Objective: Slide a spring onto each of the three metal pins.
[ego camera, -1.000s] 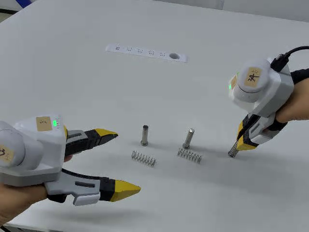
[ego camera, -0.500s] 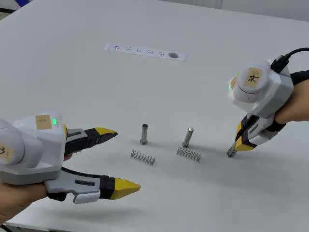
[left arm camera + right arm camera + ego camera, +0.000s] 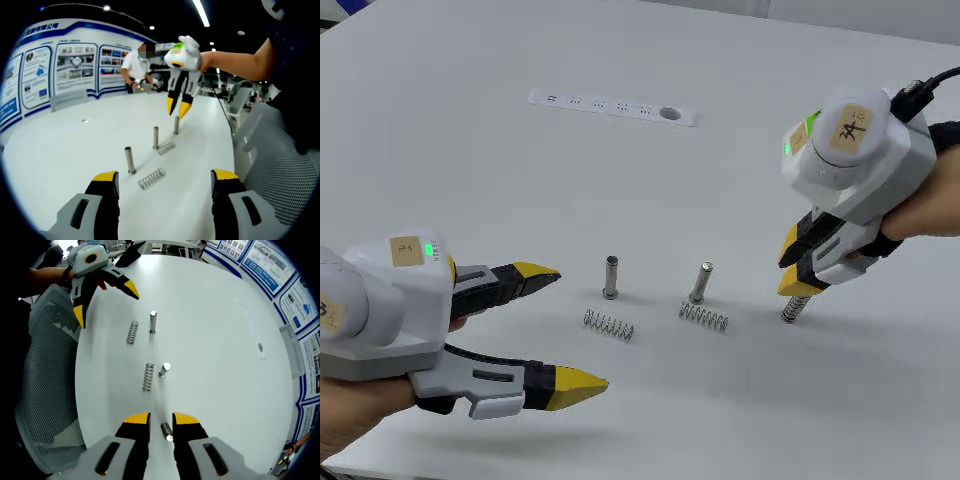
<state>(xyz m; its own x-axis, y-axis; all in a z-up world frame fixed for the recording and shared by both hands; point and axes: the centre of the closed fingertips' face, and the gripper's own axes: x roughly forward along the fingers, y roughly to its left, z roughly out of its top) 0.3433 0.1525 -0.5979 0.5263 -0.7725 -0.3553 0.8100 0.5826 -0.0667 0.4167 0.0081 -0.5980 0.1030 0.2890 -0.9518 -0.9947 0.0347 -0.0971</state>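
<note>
Three metal pins stand in a row on the white table (image 3: 470,180). The left pin (image 3: 611,277) and the middle pin (image 3: 700,283) are bare, each with a loose spring lying in front: one spring (image 3: 608,324) and another (image 3: 703,317). The right pin (image 3: 793,308) carries a spring around it. My right gripper (image 3: 790,273) hovers just above that pin, jaws slightly open and holding nothing; the sprung pin (image 3: 166,431) shows between them. My left gripper (image 3: 565,328) is wide open at the lower left, pointing at the nearest spring (image 3: 151,178).
A white power strip (image 3: 613,106) lies flat at the back of the table. A grey mesh chair (image 3: 45,365) stands beside the table's edge. A person (image 3: 135,65) stands beyond the far end of the table.
My right gripper has let go of the spring on the right pin and risen a little above it. The left gripper has stayed put and open.
</note>
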